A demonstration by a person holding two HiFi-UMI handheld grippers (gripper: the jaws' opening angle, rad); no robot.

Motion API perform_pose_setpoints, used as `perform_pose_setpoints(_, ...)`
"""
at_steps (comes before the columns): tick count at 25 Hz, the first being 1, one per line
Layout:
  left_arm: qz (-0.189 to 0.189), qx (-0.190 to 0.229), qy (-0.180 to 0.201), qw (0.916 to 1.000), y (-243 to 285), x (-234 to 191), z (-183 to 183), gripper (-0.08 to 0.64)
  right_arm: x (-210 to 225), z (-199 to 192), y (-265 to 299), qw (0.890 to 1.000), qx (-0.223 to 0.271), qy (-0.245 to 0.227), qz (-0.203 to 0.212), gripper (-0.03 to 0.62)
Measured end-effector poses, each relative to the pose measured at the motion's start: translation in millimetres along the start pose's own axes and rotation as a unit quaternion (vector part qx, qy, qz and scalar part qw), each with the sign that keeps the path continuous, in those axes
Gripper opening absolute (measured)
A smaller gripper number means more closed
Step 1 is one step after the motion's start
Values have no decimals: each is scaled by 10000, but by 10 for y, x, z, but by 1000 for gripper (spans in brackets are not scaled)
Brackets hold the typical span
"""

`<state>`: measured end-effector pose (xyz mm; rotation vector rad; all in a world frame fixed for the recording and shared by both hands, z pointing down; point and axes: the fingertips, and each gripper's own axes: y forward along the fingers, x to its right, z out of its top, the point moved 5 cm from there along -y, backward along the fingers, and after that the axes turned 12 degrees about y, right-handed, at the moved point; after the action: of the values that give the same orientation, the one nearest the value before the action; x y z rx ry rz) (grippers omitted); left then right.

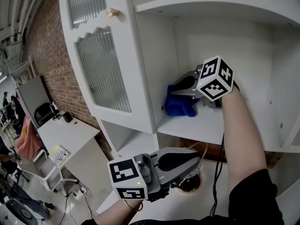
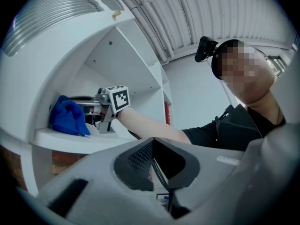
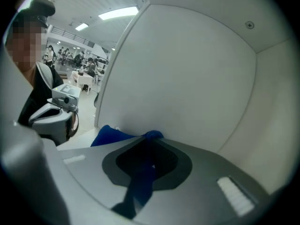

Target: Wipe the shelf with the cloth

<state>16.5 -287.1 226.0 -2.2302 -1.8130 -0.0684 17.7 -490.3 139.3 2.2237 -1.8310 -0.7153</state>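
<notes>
Here right gripper (image 1: 180,92) clamps crumpled blue cloth (image 1: 178,107) on smooth shelf (image 1: 206,125).

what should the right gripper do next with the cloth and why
Probably sweep it rightward along the shelf. The right gripper has its fingers shut on the blue cloth, which lies bunched on the shelf at its left end, while the rest of the board to the right is bare.

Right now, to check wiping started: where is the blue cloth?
Head view, centre: the blue cloth lies on the white shelf by its left wall, held in the right gripper's jaws.
</notes>
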Motion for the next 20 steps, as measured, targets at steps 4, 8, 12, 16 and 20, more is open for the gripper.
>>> perform_pose_setpoints(4,-1,-2,7,10000,-8,-3,2,-3,264,-90,-20,9960,-160,-145,-867,38)
perform_pose_setpoints(8,11,19,-33,10000,-30,6,1,-3,484,-157,-39,9859,-297,-300,-1621,37)
perform_pose_setpoints(12,120,48,-74,9999,-122,49,46,-3,547,-190,-74,9828,-329,-269,-1796,37)
perform_pose_setpoints(16,363,38,-110,9993,-326,137,114,-3,504,-130,-112,9806,-413,-483,-1856,37)
perform_pose_setpoints(20,533,101,-223,9983,-521,292,214,-3,442,-4,-187,9712,-482,-864,-2167,37)
